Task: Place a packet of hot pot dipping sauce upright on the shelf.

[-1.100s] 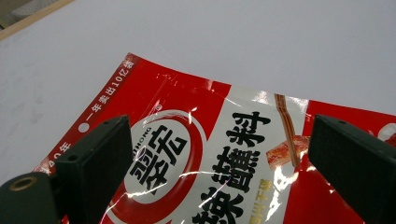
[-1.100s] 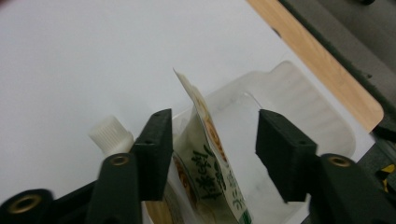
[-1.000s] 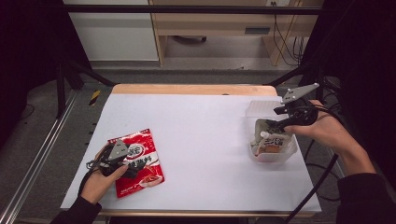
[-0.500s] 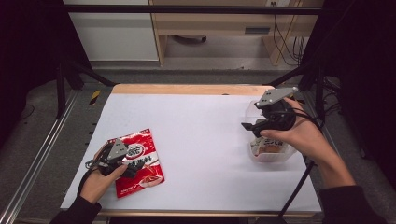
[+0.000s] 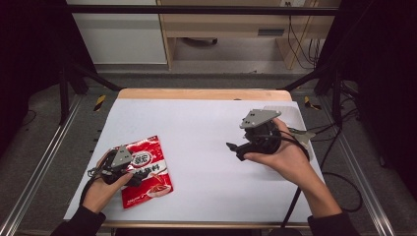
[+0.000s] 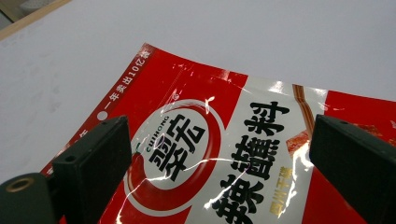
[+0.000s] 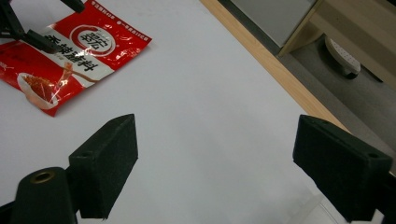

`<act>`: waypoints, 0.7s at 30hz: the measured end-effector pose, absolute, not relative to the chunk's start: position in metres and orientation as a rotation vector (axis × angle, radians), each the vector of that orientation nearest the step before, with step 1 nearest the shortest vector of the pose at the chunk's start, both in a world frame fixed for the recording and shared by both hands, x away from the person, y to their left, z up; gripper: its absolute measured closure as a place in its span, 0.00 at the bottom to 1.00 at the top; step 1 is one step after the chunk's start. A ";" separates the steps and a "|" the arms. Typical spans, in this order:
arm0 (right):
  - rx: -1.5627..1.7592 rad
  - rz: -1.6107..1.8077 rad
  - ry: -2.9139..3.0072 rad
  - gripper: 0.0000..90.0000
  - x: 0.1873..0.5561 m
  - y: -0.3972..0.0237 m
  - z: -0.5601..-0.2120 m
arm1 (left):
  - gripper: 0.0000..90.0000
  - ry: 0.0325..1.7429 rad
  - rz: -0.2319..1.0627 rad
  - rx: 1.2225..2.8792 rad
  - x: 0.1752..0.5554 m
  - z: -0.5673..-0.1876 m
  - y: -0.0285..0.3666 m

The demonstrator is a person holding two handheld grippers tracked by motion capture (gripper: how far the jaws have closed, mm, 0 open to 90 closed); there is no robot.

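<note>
The red packet (image 5: 146, 170) lies flat on the white table (image 5: 206, 132) at about 8 o'clock in the high view, white label with black characters facing up. The left gripper (image 5: 129, 173) sits right over its near-left part, the person's left hand (image 5: 101, 189) wrapped around the body. In the left gripper view (image 6: 219, 154) the two black jaws stand wide apart with the packet's label showing between them — nothing pinched, the pads aren't pressing on it.

The right gripper (image 5: 235, 149) is over at 3 o'clock, held in the right hand (image 5: 282, 155), its jaws pointing toward 9 o'clock across bare table. Its jaws have just been opening, and in the right gripper view (image 7: 215, 163) they're spread wide with only white tabletop between them — released, holding nothing. From that view the packet (image 7: 70, 60) shows at 10 o'clock, well apart, with the left gripper's black jaw tips resting at its edge.

Behind the right hand, at the table's 2 o'clock edge, a clear tub (image 5: 290, 114) peeks out, mostly hidden.
</note>
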State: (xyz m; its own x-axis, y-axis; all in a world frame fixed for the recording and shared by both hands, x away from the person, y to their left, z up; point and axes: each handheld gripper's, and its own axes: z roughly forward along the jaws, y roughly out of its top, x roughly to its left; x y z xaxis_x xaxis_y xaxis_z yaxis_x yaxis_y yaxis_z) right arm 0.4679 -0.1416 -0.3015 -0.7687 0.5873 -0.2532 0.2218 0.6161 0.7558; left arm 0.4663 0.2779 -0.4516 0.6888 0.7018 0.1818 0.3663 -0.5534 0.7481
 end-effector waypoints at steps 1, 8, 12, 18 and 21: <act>0.639 1.011 2.353 0.16 0.465 -0.135 -0.309 | 0.06 0.818 0.621 2.196 0.467 -0.452 0.279; 0.637 1.007 2.364 0.16 0.454 -0.116 -0.332 | 0.06 0.830 0.649 2.181 0.469 -0.452 0.285; 0.629 1.014 2.379 0.17 0.447 -0.104 -0.347 | 0.06 0.836 0.669 2.186 0.470 -0.452 0.289; 0.630 1.006 2.402 0.18 0.443 -0.091 -0.370 | 0.06 0.856 0.674 2.173 0.473 -0.450 0.296; 0.644 1.015 2.404 0.18 0.442 -0.085 -0.380 | 0.06 0.873 0.677 2.157 0.474 -0.450 0.300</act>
